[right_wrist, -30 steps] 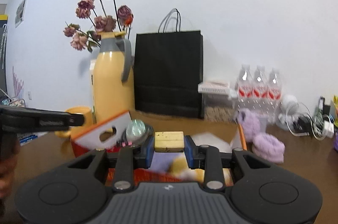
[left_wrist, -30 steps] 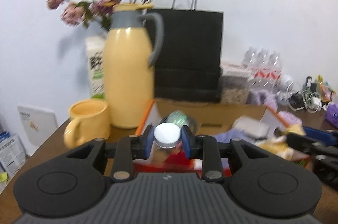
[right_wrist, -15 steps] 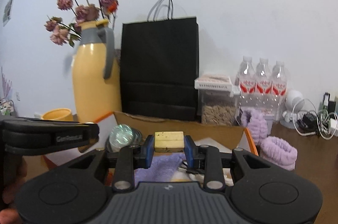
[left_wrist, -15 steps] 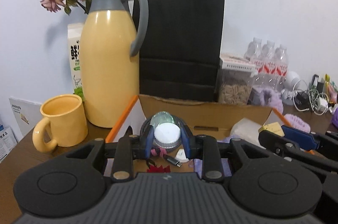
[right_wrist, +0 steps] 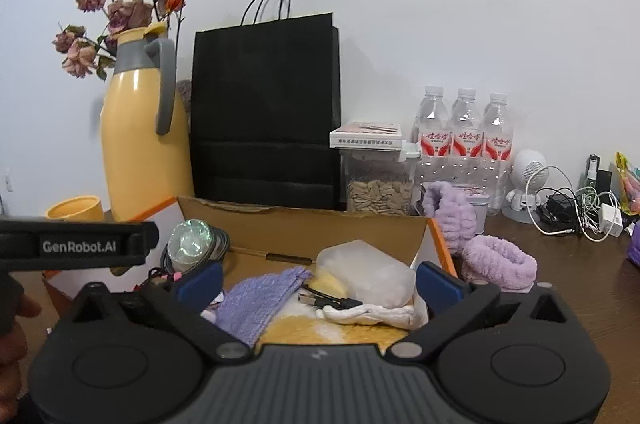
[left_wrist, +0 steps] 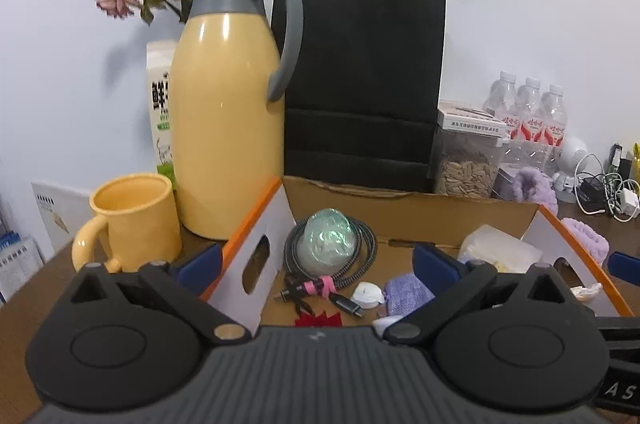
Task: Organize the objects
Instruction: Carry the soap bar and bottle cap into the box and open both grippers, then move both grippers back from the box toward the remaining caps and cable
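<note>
Left wrist view: the left tongs (left_wrist: 316, 264) are opening wide over the box (left_wrist: 408, 212), gripping nothing, with the bottle (left_wrist: 330, 242) lying on a coiled cable (left_wrist: 368, 244) inside. Right wrist view: the right tongs (right_wrist: 318, 282) are opening too, empty, above a purple cloth (right_wrist: 260, 298) and plastic bag (right_wrist: 368, 274) in the box, near the tabletop's (right_wrist: 560, 260) back edge.

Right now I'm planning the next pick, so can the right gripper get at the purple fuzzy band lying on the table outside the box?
Probably yes. The right gripper, jaws opening with nothing between them, hangs over the box; the purple fuzzy band lies uncovered on bare table just past the box's orange edge.
</note>
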